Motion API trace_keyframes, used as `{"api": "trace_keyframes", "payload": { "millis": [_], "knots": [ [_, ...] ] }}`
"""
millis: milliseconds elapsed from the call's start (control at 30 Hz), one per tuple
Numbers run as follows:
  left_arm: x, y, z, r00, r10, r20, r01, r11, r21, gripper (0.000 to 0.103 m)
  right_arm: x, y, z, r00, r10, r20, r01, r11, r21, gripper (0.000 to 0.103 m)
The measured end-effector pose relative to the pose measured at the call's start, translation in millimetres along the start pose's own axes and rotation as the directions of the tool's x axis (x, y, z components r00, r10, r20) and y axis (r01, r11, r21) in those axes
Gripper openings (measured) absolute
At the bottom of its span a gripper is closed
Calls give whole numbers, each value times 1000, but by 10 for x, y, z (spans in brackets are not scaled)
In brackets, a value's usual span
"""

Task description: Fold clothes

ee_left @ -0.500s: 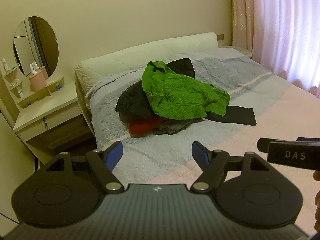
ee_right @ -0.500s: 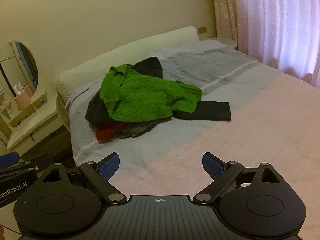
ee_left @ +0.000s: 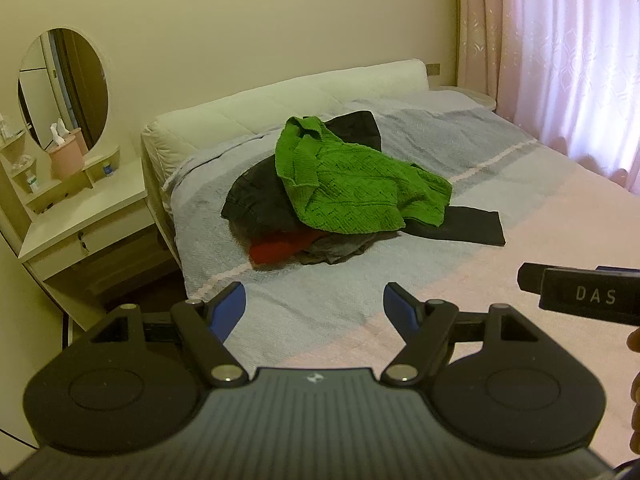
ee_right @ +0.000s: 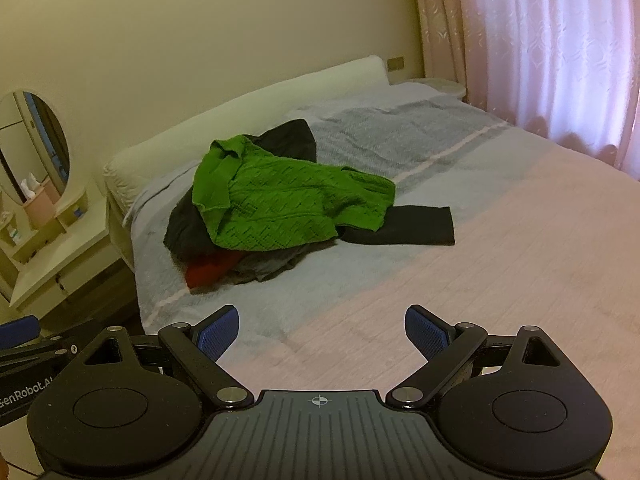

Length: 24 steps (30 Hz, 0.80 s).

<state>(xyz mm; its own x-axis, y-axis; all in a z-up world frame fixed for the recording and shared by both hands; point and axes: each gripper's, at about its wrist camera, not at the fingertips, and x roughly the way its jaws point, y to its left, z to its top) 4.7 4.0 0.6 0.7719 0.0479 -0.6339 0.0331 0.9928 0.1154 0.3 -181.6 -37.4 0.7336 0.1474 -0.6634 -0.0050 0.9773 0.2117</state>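
Clothes (ee_left: 332, 196) — one loose heap on the grey upper part of the bed (ee_left: 540, 240), near the white headboard (ee_left: 280, 100), none of it folded.

Listed left to right, left wrist view:
- Dressing table (ee_left: 80, 216), cream, beside the bed; oval mirror (ee_left: 64, 88) above it, pink tissue holder (ee_left: 66, 156) on its shelf.
- Dark garment (ee_left: 260, 200), left side of the heap.
- Red garment (ee_left: 276, 248), poking out at the heap's near edge, a grey piece (ee_left: 340, 248) just beside it.
- Green knitted sweater (ee_left: 352, 184), crumpled on top.
- Black sleeve (ee_left: 460, 226), lying flat to the right from under the sweater.
- Pink curtains (ee_left: 568, 60), far right.

Left gripper (ee_left: 314, 304) — fingers spread, nothing between them, well short of the heap.
Right gripper (ee_right: 322, 330) — fingers spread wide, nothing held, over the pink near part of the bed.
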Motion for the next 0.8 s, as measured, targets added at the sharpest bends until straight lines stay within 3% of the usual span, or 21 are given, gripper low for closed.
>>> {"api": "trace_keyframes", "payload": {
  "millis": [800],
  "knots": [
    [51,-100,33,1000,-4,-10,4,1000,10,73,8,-19,-34,1000,-6,5,6,1000,22,93]
  ]
}}
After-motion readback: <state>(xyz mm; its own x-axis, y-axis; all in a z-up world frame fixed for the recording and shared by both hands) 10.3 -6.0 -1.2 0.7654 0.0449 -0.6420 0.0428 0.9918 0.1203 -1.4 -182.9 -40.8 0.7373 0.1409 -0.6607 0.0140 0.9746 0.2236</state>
